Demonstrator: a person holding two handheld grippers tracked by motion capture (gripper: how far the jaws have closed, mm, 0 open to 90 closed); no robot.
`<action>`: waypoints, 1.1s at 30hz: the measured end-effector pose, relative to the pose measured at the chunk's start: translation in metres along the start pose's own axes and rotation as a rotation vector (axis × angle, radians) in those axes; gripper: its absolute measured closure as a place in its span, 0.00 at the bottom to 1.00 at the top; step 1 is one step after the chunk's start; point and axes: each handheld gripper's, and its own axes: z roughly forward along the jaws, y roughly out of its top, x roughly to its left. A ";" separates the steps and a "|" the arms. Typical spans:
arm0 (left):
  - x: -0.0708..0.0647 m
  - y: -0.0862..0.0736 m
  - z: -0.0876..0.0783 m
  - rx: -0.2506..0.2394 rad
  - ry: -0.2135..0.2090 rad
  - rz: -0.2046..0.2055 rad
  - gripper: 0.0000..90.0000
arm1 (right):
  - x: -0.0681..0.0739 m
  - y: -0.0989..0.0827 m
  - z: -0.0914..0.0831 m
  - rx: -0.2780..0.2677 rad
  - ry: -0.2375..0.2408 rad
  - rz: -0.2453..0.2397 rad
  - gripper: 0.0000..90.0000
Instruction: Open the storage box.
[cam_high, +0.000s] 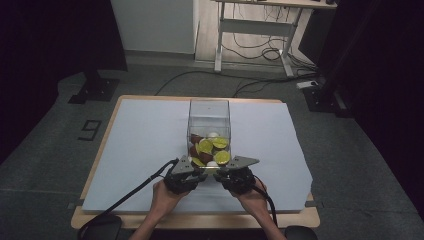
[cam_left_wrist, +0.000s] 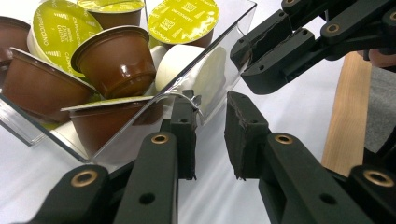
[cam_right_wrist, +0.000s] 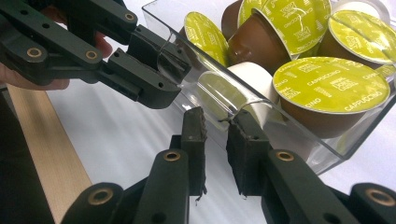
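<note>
Green capsule lids (cam_right_wrist: 330, 84) in the clear box (cam_right_wrist: 322, 151) read "CAPPUCCINO"; smaller print on them is too fine to read. Floor left of the table carries a black "9" (cam_high: 90, 129).

A white sheet (cam_high: 150, 150) covers the wooden table (cam_high: 200, 220) (a desk (cam_high: 260, 25) stands well beyond).

Clear glossy plastic box (cam_left_wrist: 212, 44), glossy brown capsules (cam_left_wrist: 114, 58), matt white tablecloth (cam_high: 140, 145).
</note>
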 end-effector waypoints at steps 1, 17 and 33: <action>0.000 0.000 0.000 0.001 -0.001 0.001 0.82 | 0.000 0.000 0.000 0.000 0.001 0.002 0.85; -0.002 -0.003 -0.011 0.016 0.000 0.021 0.79 | -0.005 -0.005 -0.006 0.005 0.026 0.003 0.81; 0.005 -0.013 -0.030 0.036 -0.003 0.013 0.72 | -0.017 -0.015 -0.024 0.009 0.016 0.006 0.73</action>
